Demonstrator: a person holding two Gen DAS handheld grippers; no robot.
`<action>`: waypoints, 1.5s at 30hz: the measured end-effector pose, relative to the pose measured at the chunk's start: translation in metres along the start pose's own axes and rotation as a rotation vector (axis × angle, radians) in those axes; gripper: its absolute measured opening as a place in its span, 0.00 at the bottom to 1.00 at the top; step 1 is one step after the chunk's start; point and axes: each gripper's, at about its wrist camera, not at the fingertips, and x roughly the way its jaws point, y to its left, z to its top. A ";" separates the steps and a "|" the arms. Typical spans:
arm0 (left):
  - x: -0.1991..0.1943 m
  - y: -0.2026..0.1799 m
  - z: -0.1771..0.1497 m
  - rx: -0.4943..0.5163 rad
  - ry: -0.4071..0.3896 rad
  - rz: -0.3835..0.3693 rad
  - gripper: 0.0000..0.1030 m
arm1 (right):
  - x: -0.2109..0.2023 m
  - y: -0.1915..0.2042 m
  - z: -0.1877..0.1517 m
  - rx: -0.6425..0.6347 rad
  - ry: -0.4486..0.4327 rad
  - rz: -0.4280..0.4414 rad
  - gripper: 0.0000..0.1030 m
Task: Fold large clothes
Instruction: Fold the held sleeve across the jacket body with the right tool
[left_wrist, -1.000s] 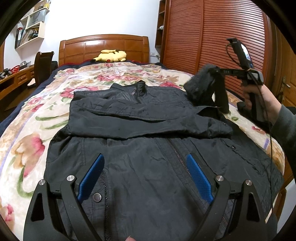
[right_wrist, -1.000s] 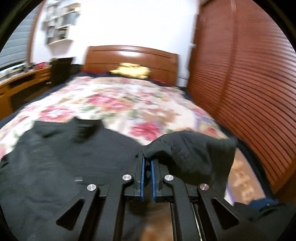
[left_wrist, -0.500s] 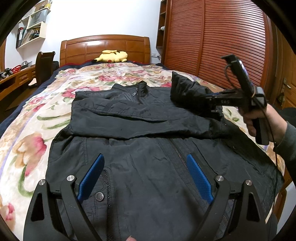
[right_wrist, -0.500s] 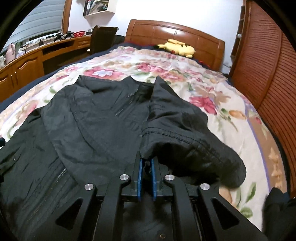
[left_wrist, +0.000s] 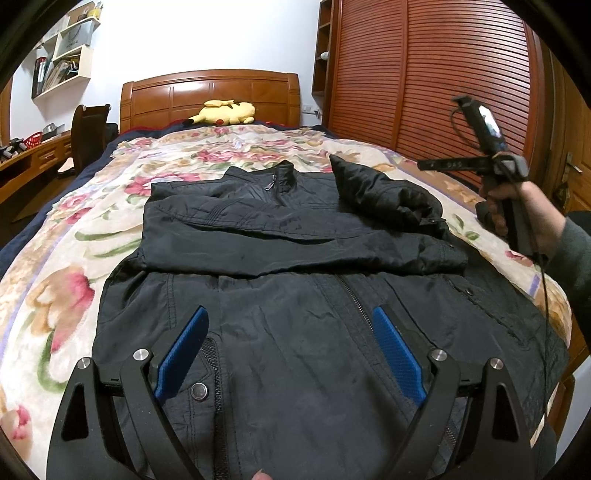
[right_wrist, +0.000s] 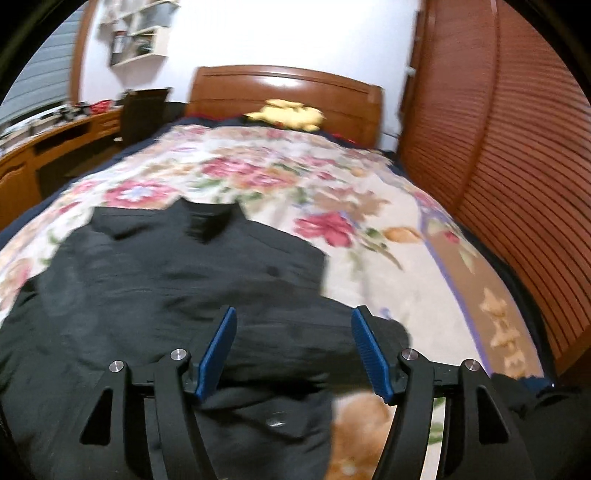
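A black jacket (left_wrist: 295, 325) lies front up on the floral bedspread (left_wrist: 66, 258), collar toward the headboard. One sleeve (left_wrist: 295, 240) is folded flat across the chest. The other sleeve (left_wrist: 384, 195) lies bunched over the right shoulder, free of any grip. My left gripper (left_wrist: 291, 325) hangs open above the jacket's lower front, nothing between its blue pads. A hand (left_wrist: 517, 206) holds my right gripper (left_wrist: 423, 165) off the bed's right side, clear of the sleeve. In the blurred right wrist view that gripper (right_wrist: 294, 312) is opening, with only the jacket (right_wrist: 166, 288) below it.
A yellow plush toy (left_wrist: 223, 112) rests by the wooden headboard (left_wrist: 210, 88). Slatted wardrobe doors (left_wrist: 443, 92) run close along the bed's right side. A desk and dark chair (left_wrist: 86, 136) stand at the left, with wall shelves (left_wrist: 66, 51) above.
The right gripper carried the sleeve in over the jacket's shoulder, let it go and pulled back to the right. The sleeve now lies bunched there. The left gripper stayed still.
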 end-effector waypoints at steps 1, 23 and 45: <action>0.000 0.000 0.000 0.000 0.002 0.000 0.88 | 0.010 -0.007 0.000 0.025 0.015 -0.014 0.65; 0.002 -0.002 0.000 0.013 0.011 0.008 0.88 | 0.133 -0.047 -0.021 0.320 0.293 0.027 0.77; -0.034 0.026 -0.003 -0.018 -0.064 0.066 0.88 | -0.008 0.067 0.056 -0.092 -0.103 0.060 0.10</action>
